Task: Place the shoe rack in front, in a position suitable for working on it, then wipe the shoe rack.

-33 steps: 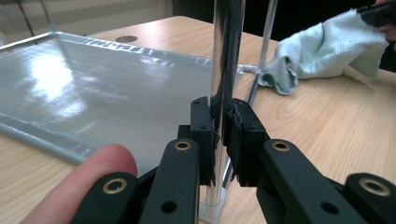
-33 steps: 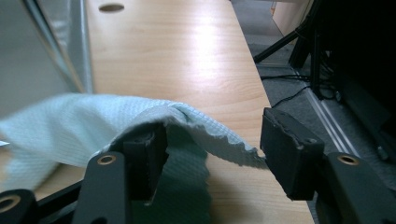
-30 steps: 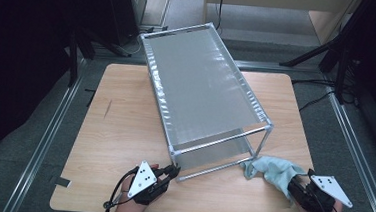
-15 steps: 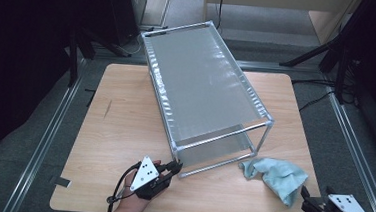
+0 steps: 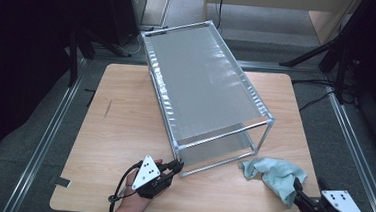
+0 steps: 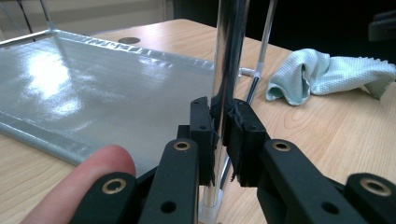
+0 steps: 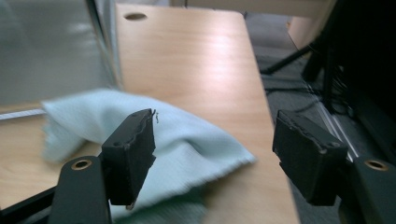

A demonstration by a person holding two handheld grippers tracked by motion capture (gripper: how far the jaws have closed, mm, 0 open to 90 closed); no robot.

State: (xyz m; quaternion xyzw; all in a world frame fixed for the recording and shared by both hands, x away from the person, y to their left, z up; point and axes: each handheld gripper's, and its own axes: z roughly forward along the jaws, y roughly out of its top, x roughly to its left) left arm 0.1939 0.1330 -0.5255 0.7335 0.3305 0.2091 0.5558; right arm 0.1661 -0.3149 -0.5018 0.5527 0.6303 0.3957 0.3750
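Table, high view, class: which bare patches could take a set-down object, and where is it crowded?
The widest bare patch of the table lies left of the metal-framed rack, back to the far edge. A narrower strip runs along the rack's right side. The near edge is crowded: the left gripper clamps the rack's corner post, and the cloth lies by the open right gripper.

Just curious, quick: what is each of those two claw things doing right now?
Left gripper: shut on the rack's metal post.
Right gripper: open, holding nothing, above the cloth.
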